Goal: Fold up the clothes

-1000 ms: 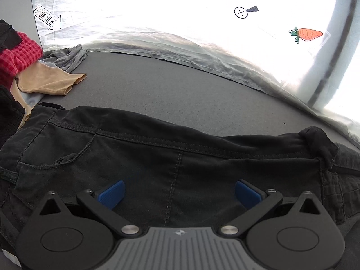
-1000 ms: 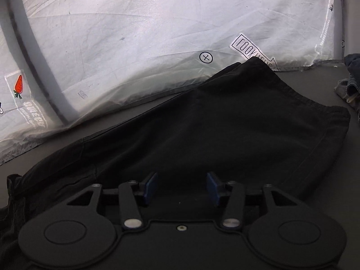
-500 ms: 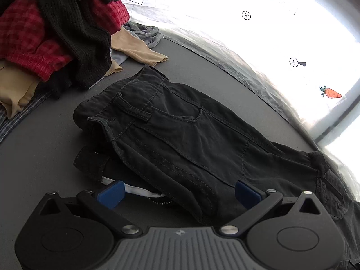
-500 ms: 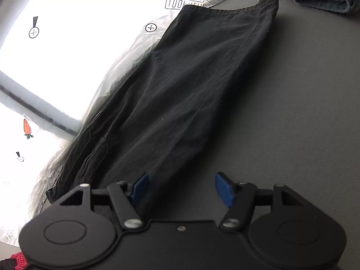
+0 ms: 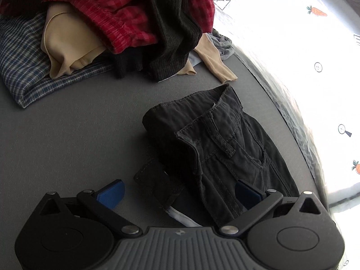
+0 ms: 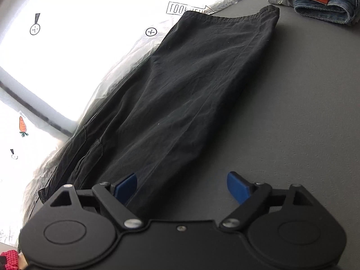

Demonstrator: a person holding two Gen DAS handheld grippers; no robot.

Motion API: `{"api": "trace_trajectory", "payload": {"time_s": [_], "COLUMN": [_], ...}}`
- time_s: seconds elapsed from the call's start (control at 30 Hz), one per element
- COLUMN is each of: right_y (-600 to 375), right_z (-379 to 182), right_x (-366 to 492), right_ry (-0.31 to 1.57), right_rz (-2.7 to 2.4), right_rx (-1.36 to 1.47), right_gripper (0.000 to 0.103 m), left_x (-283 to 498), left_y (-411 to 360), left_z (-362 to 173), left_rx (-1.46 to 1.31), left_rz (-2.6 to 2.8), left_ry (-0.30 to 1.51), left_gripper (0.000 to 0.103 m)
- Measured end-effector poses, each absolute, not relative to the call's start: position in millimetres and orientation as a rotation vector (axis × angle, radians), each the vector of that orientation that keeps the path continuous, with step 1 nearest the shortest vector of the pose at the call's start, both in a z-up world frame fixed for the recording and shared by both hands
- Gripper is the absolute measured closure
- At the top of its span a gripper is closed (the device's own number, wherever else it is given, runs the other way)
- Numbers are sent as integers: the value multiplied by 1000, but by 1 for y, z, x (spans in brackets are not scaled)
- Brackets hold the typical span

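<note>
The black cotton trousers (image 6: 191,94) lie lengthwise on the grey desk (image 6: 303,112), released; the right hand-held gripper (image 6: 182,185) is opening, nothing pinched; the left hand-held gripper (image 5: 177,191), now swung to the rumpled waistband (image 5: 202,121), stands apart, empty; next fold needs regrasping.

Left claw (image 5: 178,192) spread wide — right claw (image 6: 182,185) opening, nothing gripped.

A staged recording set: marker-printed backdrop (image 6: 67,22), heaped clothes (image 5: 112,22).

Grey table surface (image 5: 67,135); crinkled white plastic sheet (image 6: 90,45) along far edge, glaring bright.
</note>
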State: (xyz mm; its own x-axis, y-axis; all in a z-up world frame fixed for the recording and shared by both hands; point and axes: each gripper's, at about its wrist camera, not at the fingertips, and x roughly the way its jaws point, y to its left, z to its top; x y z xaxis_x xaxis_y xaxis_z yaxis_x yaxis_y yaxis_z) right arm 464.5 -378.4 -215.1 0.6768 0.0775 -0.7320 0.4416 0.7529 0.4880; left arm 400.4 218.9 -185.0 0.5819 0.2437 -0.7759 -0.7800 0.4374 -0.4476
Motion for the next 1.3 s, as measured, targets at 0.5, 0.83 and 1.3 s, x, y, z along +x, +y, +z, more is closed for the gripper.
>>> {"api": "trace_trajectory", "payload": {"time_s": [0.5, 0.83, 1.3], "right_y": [-367, -371, -370], "right_z": [-215, -216, -215], "right_x": [471, 474, 470], "right_ry": [827, 827, 818], "right_rz": [-227, -216, -212], "right_rx": [620, 624, 628], "right_gripper": [0, 0, 0], "left_x": [444, 451, 458], "left_y": [230, 230, 205], "left_z": [-186, -188, -126], "left_rx": [-837, -818, -745], "left_rz": [739, 762, 404], "left_ry": [734, 745, 535], "left_gripper": [0, 4, 76]}}
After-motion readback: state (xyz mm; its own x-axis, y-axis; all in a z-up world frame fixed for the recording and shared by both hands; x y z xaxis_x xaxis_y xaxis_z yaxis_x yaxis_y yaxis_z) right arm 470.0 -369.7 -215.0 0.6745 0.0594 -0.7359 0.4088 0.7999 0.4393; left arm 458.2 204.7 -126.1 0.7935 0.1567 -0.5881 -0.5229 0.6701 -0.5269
